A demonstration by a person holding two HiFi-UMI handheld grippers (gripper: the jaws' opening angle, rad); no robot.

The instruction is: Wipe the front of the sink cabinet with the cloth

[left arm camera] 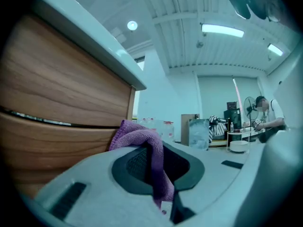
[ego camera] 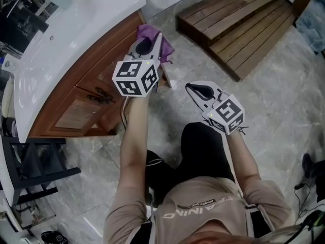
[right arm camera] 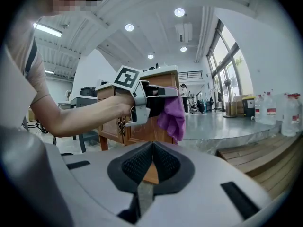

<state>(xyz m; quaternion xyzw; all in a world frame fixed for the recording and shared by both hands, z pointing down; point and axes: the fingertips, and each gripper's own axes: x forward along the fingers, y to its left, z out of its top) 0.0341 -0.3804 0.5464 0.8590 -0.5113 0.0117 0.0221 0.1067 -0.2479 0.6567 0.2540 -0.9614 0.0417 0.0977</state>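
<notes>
Your left tongs (left arm camera: 156, 162) clamped the purple cloth (left arm camera: 139, 135) just beside the sink cabinet (left arm camera: 57, 98) front, under the counter (left arm camera: 94, 51) edge; your right tongs (right arm camera: 152, 167) hung closed, empty, well apart. You seemed mid-wipe: next, press the cloth flat and sweep along the wood

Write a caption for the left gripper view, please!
The left gripper pinches a purple cloth by the wooden cabinet.

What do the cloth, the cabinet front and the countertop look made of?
Cloth: purple with a nubby pile, likely microfibre.
Cabinet front: brown wood or wood veneer, with visible grain and a satin finish.
Countertop: white, smooth and glossy, perhaps ceramic or solid surface.
</notes>
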